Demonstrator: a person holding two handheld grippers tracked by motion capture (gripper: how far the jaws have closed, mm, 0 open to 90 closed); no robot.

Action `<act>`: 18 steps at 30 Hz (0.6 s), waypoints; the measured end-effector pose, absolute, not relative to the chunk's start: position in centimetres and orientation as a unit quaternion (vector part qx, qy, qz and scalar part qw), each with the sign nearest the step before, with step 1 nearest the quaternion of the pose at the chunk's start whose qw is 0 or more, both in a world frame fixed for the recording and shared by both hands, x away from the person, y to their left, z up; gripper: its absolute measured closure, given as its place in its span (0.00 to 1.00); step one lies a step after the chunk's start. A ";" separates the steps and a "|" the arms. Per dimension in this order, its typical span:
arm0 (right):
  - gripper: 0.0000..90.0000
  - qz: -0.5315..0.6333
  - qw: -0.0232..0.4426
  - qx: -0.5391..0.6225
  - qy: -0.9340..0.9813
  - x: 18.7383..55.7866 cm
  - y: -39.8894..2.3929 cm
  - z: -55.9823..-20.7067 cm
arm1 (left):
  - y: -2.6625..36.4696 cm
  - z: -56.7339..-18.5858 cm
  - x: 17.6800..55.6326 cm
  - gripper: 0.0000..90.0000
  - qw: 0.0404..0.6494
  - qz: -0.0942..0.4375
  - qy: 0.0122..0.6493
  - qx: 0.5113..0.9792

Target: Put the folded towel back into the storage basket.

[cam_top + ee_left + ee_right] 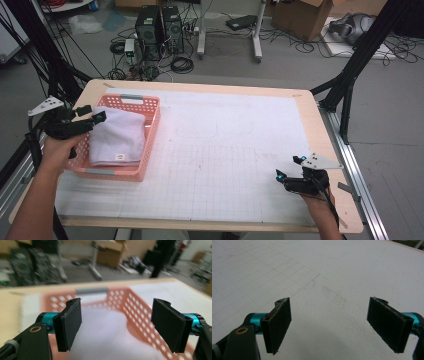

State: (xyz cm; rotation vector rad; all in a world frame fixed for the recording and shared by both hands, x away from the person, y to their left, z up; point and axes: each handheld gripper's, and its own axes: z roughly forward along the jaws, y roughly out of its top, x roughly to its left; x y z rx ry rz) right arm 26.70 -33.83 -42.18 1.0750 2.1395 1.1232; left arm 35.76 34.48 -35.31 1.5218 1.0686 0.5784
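Right gripper (289, 168): in the high view it sat at the near right of the table (210, 89), jaws apart and pointing left across the white grid sheet (225, 150), with nothing between them.
Right gripper view: it showed what the high view did not, namely faint smudges on the sheet just ahead of the jaws (329, 292) and the two black pads (277, 323) standing wide apart over bare paper.
Right hand (320, 197): the forearm came in from the near edge, the hand wrapped round the gripper body, the grey three-cornered plate on top.
Left gripper (91, 114): at the near left, jaws apart over the left rim of the pink basket (150, 122); no pad pressed on anything.
Left gripper view: blurred; it looked along the open jaws into the basket, with the white towel (107, 337) below and between the pads but untouched, and the basket's grey far handle (91, 290) beyond.
Left hand (60, 147): forearm rising from the near left corner, gripper held level and pointing right.
Towel (117, 137): folded, lying inside the basket, a small label at its near edge in the high view.
Basket: on the left part of the table, partly on the sheet.
Beyond the table: computer towers (160, 30) and cables on the floor.
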 end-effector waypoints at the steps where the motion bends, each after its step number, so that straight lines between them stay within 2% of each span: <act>1: 0.20 0.412 0.246 0.394 0.784 26.7 -33.8 -42.2 | 34.3 -34.7 35.6 0.28 0.563 0.255 0.453 0.643; 6: 0.20 0.412 0.245 0.393 0.785 26.7 -33.7 -42.2 | 33.1 -35.6 36.0 0.32 0.526 0.233 0.455 0.680; 12: 0.21 0.413 0.246 0.392 0.784 26.7 -33.8 -42.1 | 30.3 -38.4 37.8 0.34 0.398 0.179 0.502 0.747; 18: 0.21 0.413 0.246 0.390 0.785 26.7 -33.7 -42.1 | 29.0 -39.9 38.8 0.34 0.356 0.174 0.513 0.761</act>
